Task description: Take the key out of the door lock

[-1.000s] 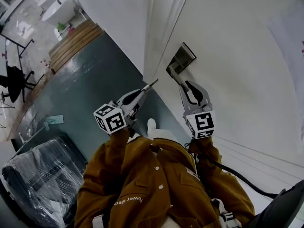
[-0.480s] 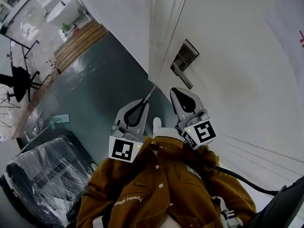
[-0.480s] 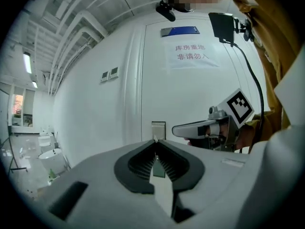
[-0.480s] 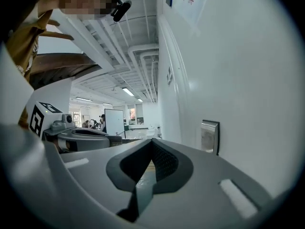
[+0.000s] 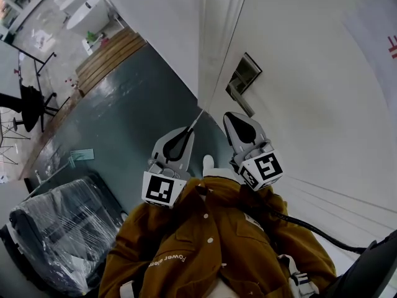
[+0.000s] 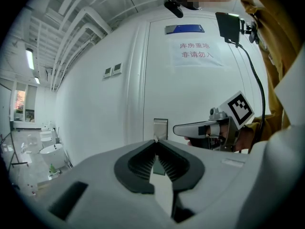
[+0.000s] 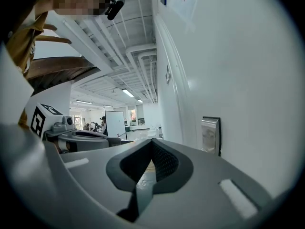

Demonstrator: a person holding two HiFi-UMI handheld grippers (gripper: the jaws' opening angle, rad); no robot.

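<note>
Key (image 5: 196, 118): thin metal sliver sticking out past the tips of the left claw (image 5: 187, 130), pointing up toward the door edge. It is clear of the lock plate (image 5: 244, 74) and not touching it.
Left claw: jaws nearly together, pinched on the key at their very tips. In the left gripper view only a tiny bright bit shows there.
Right claw (image 5: 229, 116): jaws pressed together with nothing between them. It is held just beside the left claw and below the lock plate.
Lock plate: dark-rimmed metal plate on the white door (image 5: 304, 85), with a lever handle (image 5: 238, 98) slanting off it.
Spacing: both claws sit close to the person's brown jacket (image 5: 205, 241), apart from the plate.
Floor (image 5: 124, 117): dark grey-green, glossy, left of the door.
</note>
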